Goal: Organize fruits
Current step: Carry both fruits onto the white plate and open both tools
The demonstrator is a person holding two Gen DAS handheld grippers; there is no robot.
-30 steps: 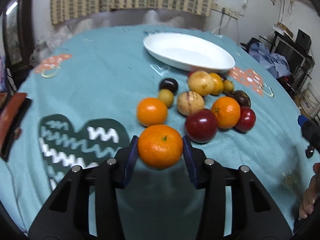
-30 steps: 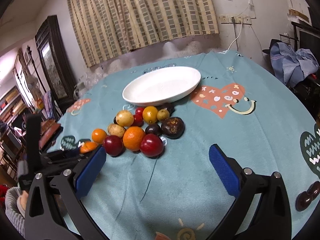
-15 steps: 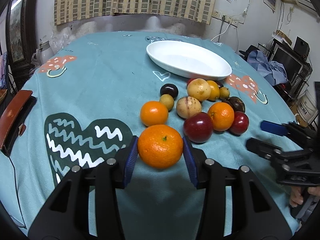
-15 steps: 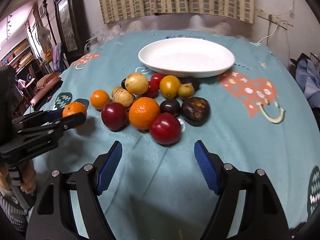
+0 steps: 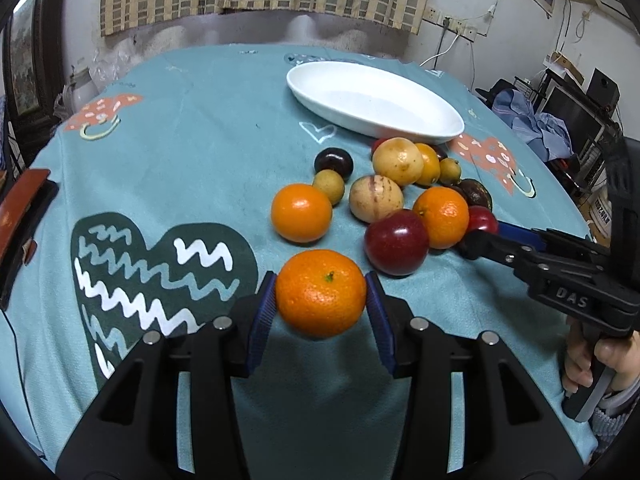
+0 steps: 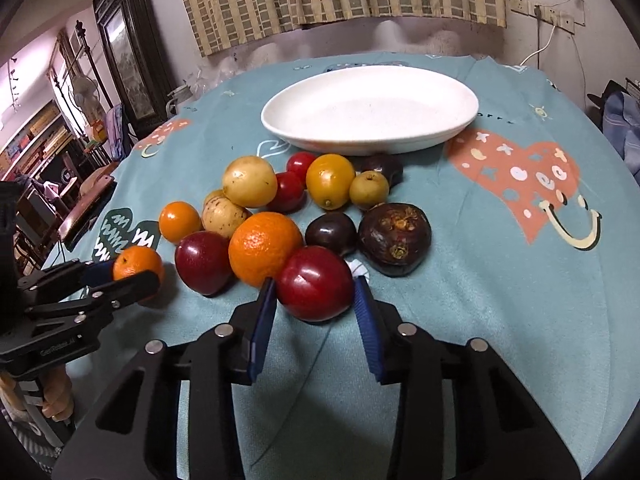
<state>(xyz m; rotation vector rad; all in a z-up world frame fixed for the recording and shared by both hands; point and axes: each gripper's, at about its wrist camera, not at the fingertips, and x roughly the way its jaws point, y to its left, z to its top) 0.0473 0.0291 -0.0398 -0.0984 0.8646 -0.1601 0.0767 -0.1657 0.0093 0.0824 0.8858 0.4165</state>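
My left gripper (image 5: 320, 285) is shut on a mandarin (image 5: 320, 308) and holds it just above the teal cloth, in front of the fruit pile. The same mandarin (image 6: 136, 262) shows at the left of the right wrist view. My right gripper (image 6: 315, 292) is low at the pile's near edge. Its jaws are closing, and the blue pads touch both sides of a red plum (image 6: 312, 276). An orange (image 6: 264, 246) and a second red plum (image 6: 202, 258) lie against it. Beyond the pile sits an empty white oval dish (image 6: 280, 128).
Several more fruits crowd between the plums and the dish, among them a dark mangosteen (image 6: 394, 238), a yellow fruit (image 6: 330, 180) and a small orange (image 5: 301, 213). A brown chair back (image 5: 20, 208) stands at the table's left edge. A hand (image 5: 600, 364) grips the right tool.
My right gripper came forward and down to the pile, and its jaws went from wide to narrow around the red plum. The left gripper kept the mandarin almost still.
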